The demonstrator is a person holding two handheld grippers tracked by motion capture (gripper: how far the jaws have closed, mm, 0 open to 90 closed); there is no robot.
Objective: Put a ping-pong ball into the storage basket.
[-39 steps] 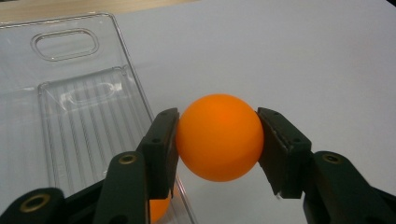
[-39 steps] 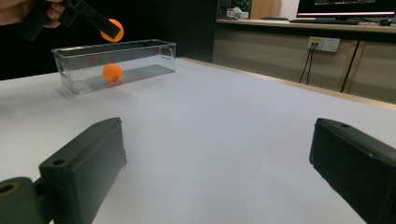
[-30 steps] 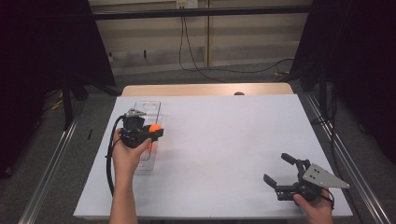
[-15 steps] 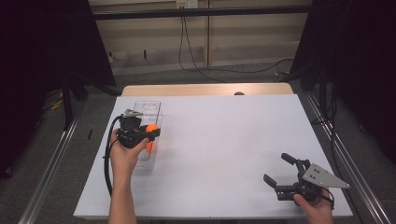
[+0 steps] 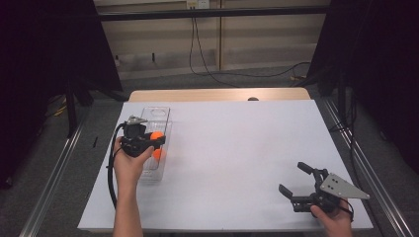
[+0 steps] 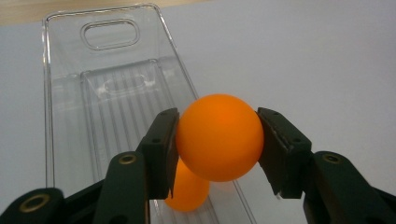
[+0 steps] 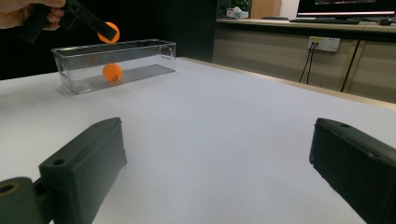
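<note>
Orange ball sits clenched in left gripper, hovering above clear bin w/ a second ball already inside, prob. lined up for a drop; right gripper idles w/ jaws wide, nothing held, low over worktop.

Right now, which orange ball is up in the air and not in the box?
The orange ball pinched by the left gripper above the clear box. The other ball lies inside on the box's floor.
</note>
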